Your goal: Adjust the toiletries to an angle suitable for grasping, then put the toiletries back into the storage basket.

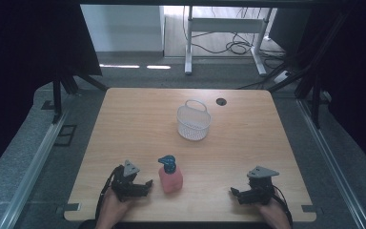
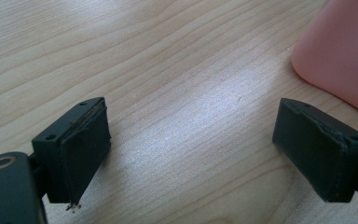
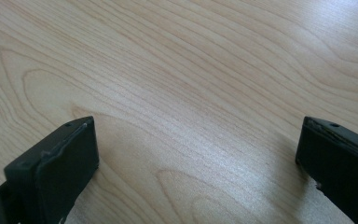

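Approaching the pink pump bottle [image 1: 170, 177], which stands upright at the table's [image 1: 138, 119] near edge, the left gripper [image 1: 145, 183] sits just beside it, fingers [image 2: 77, 144] apart and empty. The right gripper [image 1: 235, 192] waits well apart, fingers spread too. Next, I judge, the left must straddle the bottle and close.

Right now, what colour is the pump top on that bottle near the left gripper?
Blue, on a pink bottle; the pump top shows best in the high view.
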